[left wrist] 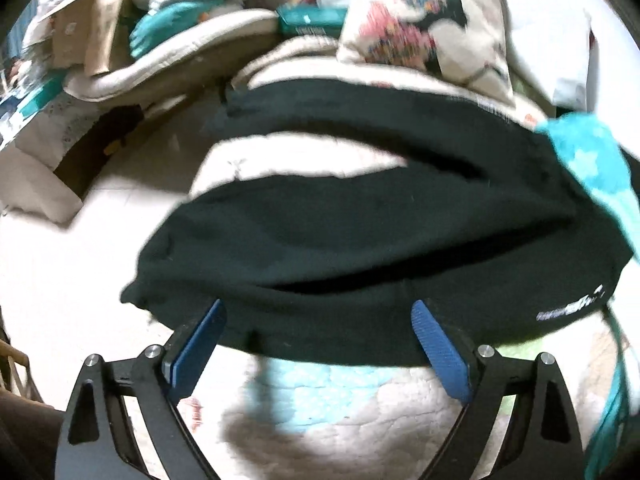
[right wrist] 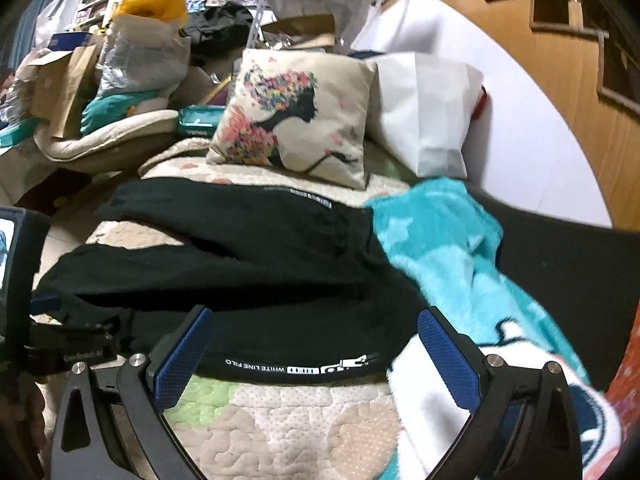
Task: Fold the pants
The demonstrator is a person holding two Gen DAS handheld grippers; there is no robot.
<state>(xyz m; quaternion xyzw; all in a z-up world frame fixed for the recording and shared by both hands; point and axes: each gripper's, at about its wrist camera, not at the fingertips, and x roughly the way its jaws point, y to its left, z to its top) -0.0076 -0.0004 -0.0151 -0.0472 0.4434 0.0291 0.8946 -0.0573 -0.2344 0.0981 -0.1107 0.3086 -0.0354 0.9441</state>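
Observation:
Black pants (left wrist: 340, 248) lie flat on a quilted mat (left wrist: 344, 412), their two legs spread apart toward the left. They also show in the right wrist view (right wrist: 248, 264), with white lettering along the near edge. My left gripper (left wrist: 318, 312) is open and empty, its blue fingertips at the near edge of the near leg. My right gripper (right wrist: 314, 322) is open and empty, at the near edge of the pants by the lettering. The left gripper's body (right wrist: 24, 280) shows at the left edge of the right wrist view.
A turquoise fleece blanket (right wrist: 448, 256) lies over the pants' right end and also shows in the left wrist view (left wrist: 592, 168). A printed cushion (right wrist: 292, 120) and a white bag (right wrist: 424, 112) stand behind. Boxes and bags (right wrist: 120, 60) pile up at the back left.

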